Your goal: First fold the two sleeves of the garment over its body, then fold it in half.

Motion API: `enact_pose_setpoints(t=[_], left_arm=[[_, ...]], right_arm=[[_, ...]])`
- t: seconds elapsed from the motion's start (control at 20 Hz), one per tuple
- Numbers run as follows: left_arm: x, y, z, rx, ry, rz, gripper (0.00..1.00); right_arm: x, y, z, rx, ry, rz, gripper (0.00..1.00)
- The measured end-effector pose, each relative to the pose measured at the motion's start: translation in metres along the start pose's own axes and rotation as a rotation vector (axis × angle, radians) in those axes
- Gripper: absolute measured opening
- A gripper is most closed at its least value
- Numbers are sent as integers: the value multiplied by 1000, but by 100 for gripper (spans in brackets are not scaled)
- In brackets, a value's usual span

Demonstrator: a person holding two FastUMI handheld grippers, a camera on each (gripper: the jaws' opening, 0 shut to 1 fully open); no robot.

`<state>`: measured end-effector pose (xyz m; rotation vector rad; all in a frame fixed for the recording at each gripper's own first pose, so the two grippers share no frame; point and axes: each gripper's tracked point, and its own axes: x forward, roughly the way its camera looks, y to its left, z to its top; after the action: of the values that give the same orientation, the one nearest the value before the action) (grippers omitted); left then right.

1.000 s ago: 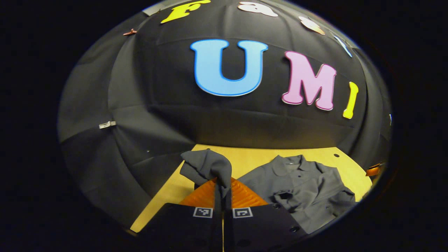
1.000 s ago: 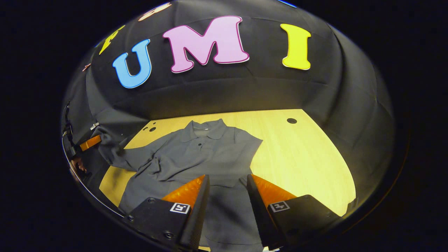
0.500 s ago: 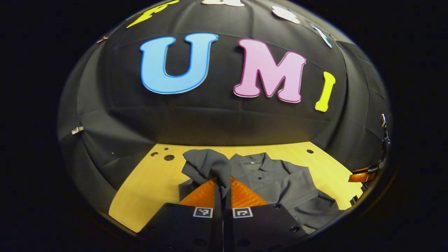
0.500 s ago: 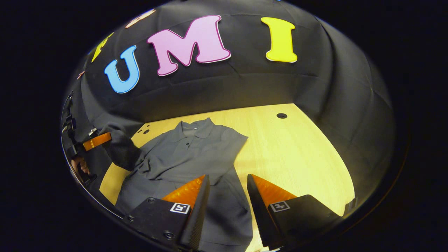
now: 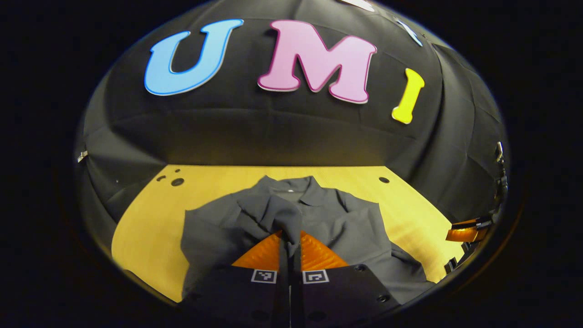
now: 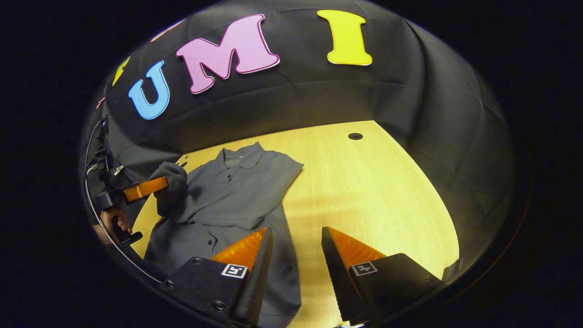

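The grey garment [image 6: 232,191] lies on the wooden worktop [image 6: 373,191], with its collar toward the booth wall and its hem toward the person. In the right gripper view its right edge looks straight and tidy, so I judge that the sleeve on that side is already folded over the body.

The left gripper [image 5: 290,237] has its jaws clenched on a bunch of grey cloth — this is the left sleeve [image 5: 273,216], and it is lifted above the garment's chest. In the right gripper view this same gripper comes in from the left, with the sleeve hanging from its tip, and the hand [image 6: 114,222] that holds it is seen below.

The right gripper [image 6: 296,246] has its jaws released, with a clear gap between them. It hangs above the lower right part of the garment and the bare worktop, and it holds nothing.

So the step in hand is, I think, the second sleeve fold. The next move calls for carrying the sleeve a little more over the body, lowering it so that it lies flat, and then letting the jaws go. After that, both grippers probably need to take the hem — or the shoulders — for the fold in half.
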<state>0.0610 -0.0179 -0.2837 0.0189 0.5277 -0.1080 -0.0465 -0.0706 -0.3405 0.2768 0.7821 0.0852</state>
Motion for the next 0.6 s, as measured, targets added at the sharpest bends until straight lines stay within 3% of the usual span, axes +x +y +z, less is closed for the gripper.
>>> enact_pose_setpoints(t=[0.3,0.55,0.6], left_arm=[[40,-27,-42,11,107,-6,8],[53,-41,-61,13,151,-9,16],[56,-47,-62,15,153,-31,23]], right_arm=[[9,-29,-3,6,24,2,68],[13,-38,-10,15,41,4,68],[13,-42,-11,17,44,4,68]])
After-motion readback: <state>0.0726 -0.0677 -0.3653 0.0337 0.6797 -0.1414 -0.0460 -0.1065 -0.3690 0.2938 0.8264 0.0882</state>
